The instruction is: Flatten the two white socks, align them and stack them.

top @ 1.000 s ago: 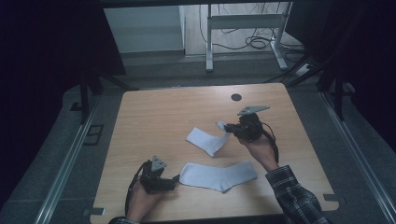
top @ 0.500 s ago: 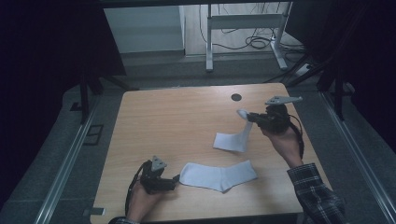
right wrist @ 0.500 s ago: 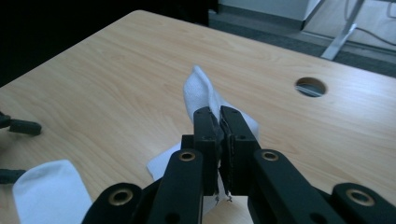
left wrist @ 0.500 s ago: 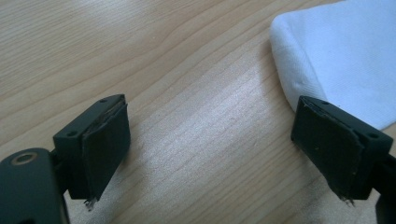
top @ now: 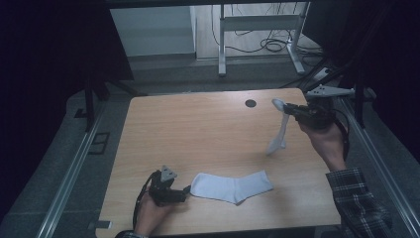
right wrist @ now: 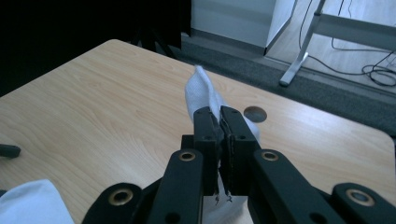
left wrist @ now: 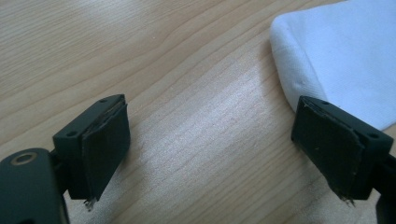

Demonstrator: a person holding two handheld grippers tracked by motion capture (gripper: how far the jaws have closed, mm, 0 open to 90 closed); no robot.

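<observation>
Right hand-held gripper (top: 288, 110) clamped on a sock (top: 278, 133), dangling over the tabletop's (top: 198, 129) right edge. Left hand-held gripper (top: 184, 193) gapes, empty, beside the flat sock (top: 232, 186) near the front edge. Next, I'd guess: lay the lifted one onto it, aligned.

This looks like a lab or recording workspace. A bare wooden surface (top: 208, 134) with a cable hole (top: 250, 103) fills the frame's centre, flanked by metal rails (top: 67, 178) and dark curtains; at the top, a metal desk frame (top: 257, 29) stands over loose floor cables (top: 262, 45).
</observation>
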